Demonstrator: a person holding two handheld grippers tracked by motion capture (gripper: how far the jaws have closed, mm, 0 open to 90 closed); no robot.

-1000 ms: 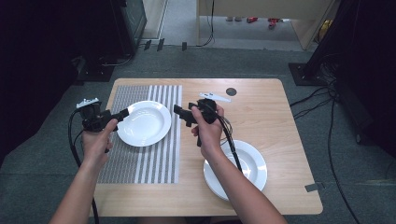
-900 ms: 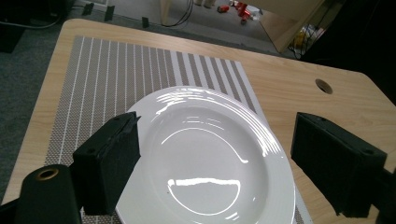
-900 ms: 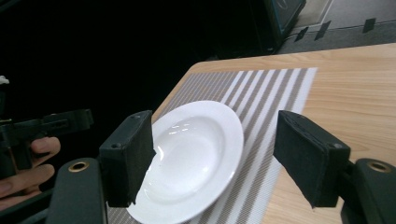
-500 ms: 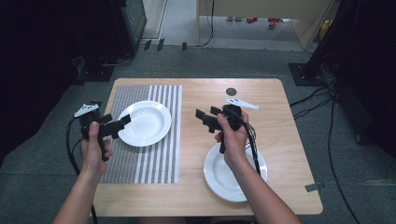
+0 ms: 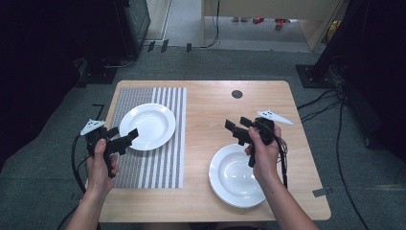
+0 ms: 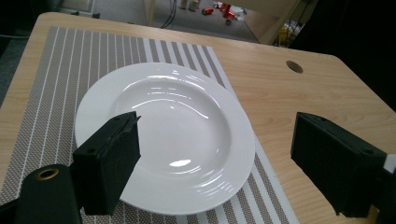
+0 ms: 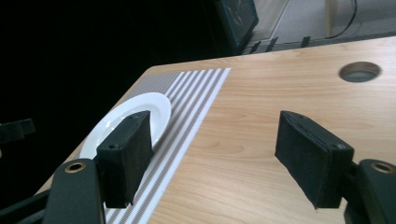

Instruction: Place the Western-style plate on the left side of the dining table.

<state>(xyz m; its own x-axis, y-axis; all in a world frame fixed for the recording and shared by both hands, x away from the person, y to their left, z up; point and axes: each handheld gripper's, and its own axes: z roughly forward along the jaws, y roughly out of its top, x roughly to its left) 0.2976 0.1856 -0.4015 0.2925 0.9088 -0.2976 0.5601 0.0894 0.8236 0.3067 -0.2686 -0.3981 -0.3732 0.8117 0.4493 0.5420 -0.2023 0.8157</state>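
Two white plates are on the wooden table point(image 5: 210, 103). One plate point(image 5: 147, 126) point(image 6: 163, 135) point(image 7: 126, 121) rests on a striped placemat point(image 5: 158, 158) at the left. My left gripper point(image 5: 123, 136) point(image 6: 215, 168) is open, its jaws just off that plate's near left rim with nothing between them. The second plate point(image 5: 235, 175) lies on bare wood at the near right. My right gripper point(image 5: 235, 126) point(image 7: 212, 156) hovers above this plate's far edge, open and empty, pointing left across the table.
A round cable hole point(image 5: 237, 94) point(image 7: 359, 71) is in the table's far part. Dark equipment and cables point(image 5: 330, 103) surround the table on the grey floor. Bare wood lies between the two plates.
My right gripper has drawn back to the right and toward me, from beside the left plate to over the right plate's far edge. My left gripper has shifted toward me along the placemat.
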